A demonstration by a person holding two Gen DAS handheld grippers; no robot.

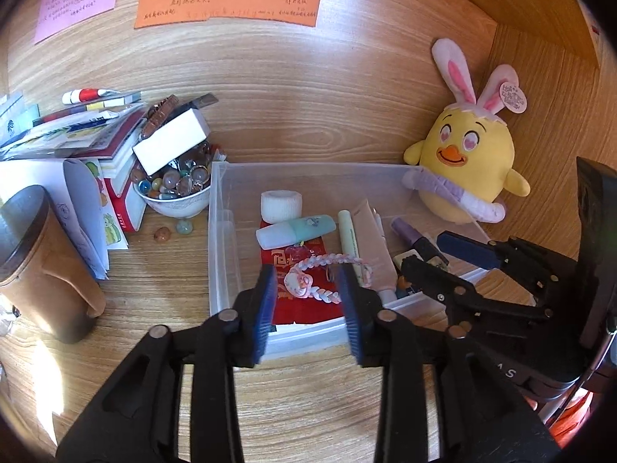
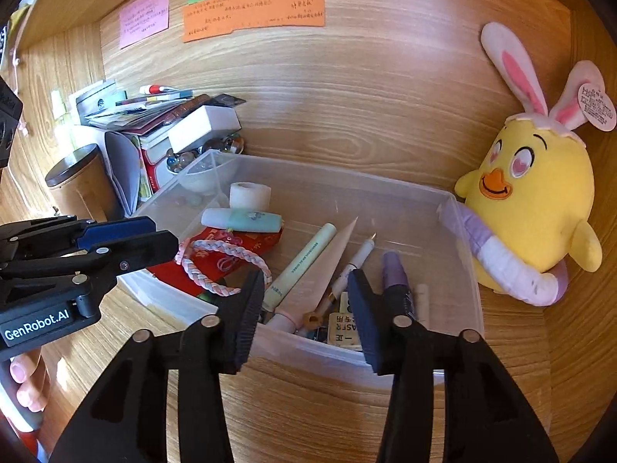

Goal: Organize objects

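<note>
A clear plastic bin [image 1: 223, 231] [image 2: 459, 254] sits on the wooden desk. In it lie a white tape roll [image 1: 280, 202] [image 2: 250, 195], a mint highlighter [image 1: 297, 229] [image 2: 243, 219], a red packet [image 1: 300, 258], a pink braided bracelet [image 1: 326, 260] [image 2: 221, 250], pens and a purple marker [image 2: 397, 281]. My left gripper [image 1: 310, 281] is open and empty above the bin's front, over the bracelet; it also shows in the right wrist view [image 2: 135, 237]. My right gripper [image 2: 306, 293] is open and empty over the pens; it also shows in the left wrist view [image 1: 435, 250].
A yellow chick plush [image 1: 466, 162] [image 2: 536, 212] leans at the bin's right. A bowl of glass marbles [image 1: 173, 189], a white box [image 1: 171, 141], stacked books [image 1: 77, 127] and a brown cup [image 1: 42, 258] stand left. Sticky notes [image 1: 227, 0] are on the back wall.
</note>
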